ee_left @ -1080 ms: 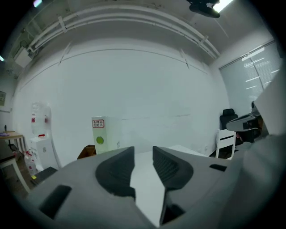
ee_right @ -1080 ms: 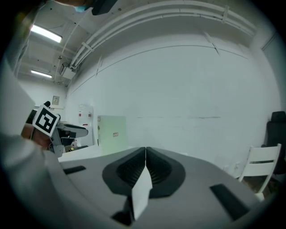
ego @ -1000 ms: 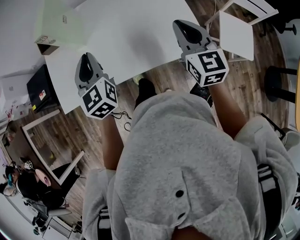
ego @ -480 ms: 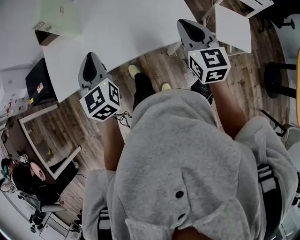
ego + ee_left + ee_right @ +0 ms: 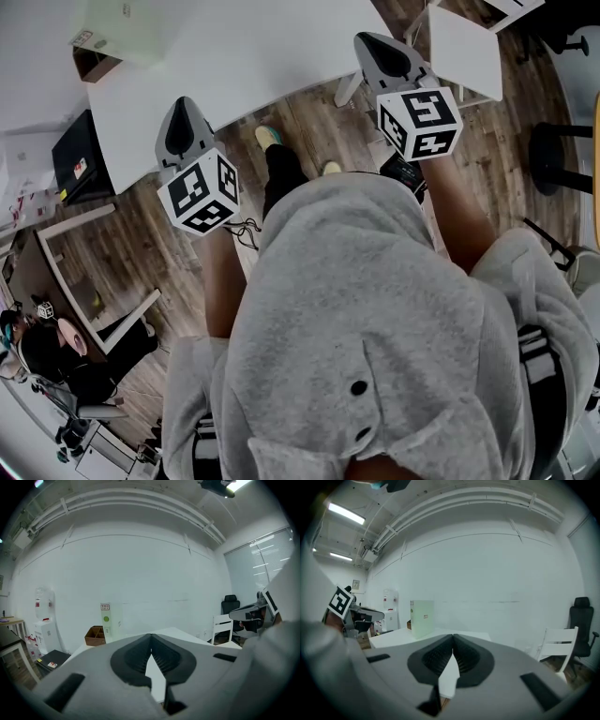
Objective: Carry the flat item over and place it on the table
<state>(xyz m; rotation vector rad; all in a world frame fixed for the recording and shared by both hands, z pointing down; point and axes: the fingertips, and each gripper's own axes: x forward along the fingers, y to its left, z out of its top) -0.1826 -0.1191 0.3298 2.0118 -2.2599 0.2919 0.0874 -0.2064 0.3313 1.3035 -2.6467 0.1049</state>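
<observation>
A pale green flat box (image 5: 122,33) stands upright at the far left of the white table (image 5: 244,66). It also shows in the left gripper view as the green box (image 5: 110,619) and in the right gripper view as the green box (image 5: 423,618). My left gripper (image 5: 185,111) hangs over the table's near edge, jaws shut with nothing between them (image 5: 151,641). My right gripper (image 5: 372,44) is held at the table's right corner, also shut and empty (image 5: 453,640). Both are well short of the box.
A brown cardboard box (image 5: 94,64) sits beside the green one. A white chair (image 5: 466,52) stands right of the table and a black stool (image 5: 562,159) farther right. A black case (image 5: 73,159) lies on the floor at left. A person (image 5: 47,352) sits lower left.
The table's near edge has slid up the head view, so more wooden floor and a shoe show below it. Both grippers keep roughly the same places.
</observation>
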